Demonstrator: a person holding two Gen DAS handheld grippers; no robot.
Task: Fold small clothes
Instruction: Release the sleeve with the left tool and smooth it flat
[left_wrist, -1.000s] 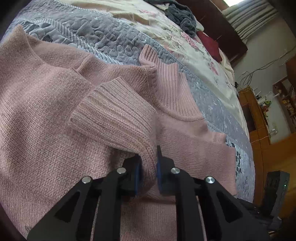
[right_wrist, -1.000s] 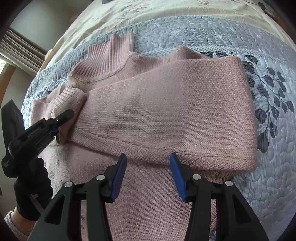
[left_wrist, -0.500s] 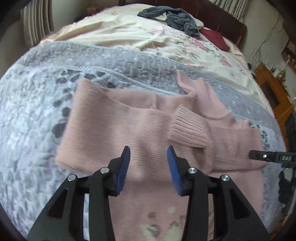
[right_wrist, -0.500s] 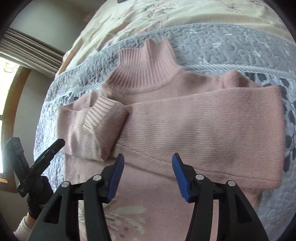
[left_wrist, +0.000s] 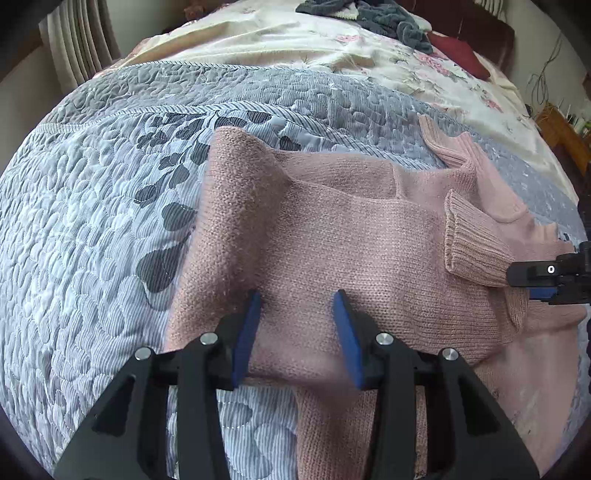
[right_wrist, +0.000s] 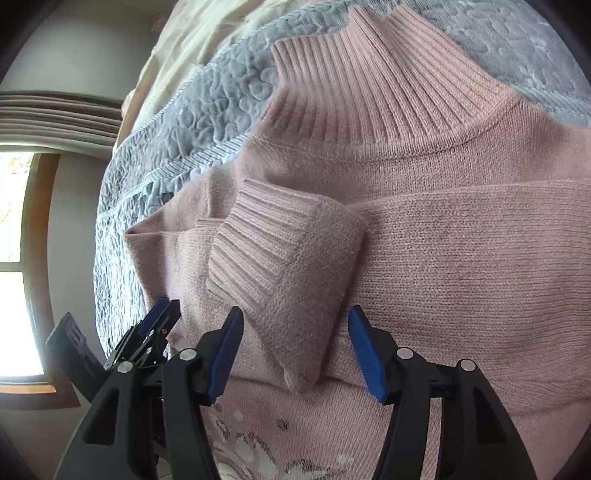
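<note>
Left claw (left_wrist: 295, 321): spread, empty, poised over the folded sleeve; right claw (right_wrist: 293, 341): spread, empty, straddling the cuff (right_wrist: 273, 258) without gripping it. The jumper (left_wrist: 332, 236) lies flat on the quilt (left_wrist: 92, 221) ahead of both claws, collar (right_wrist: 380, 85) at the far side, one sleeve laid across the chest, cuff just ahead of the right claw.

Judgement: sleeve fold appears placed; next the body needs folding. Recommended: take the knit at a double layer near an edge, both claws level; lift low and carry across evenly so the sleeve does not slide off; thick knit will spring, so press the crease flat; smooth the ridge ahead of the left claw first.

Surface: soft quilted bed, yielding; beyond it a floral sheet (left_wrist: 332, 55) with a dark bundle (left_wrist: 376, 14) and a red item (left_wrist: 458, 53). Room: curtain (left_wrist: 81, 44) far left of the left claw; window (right_wrist: 14, 258) left of the right claw.
</note>
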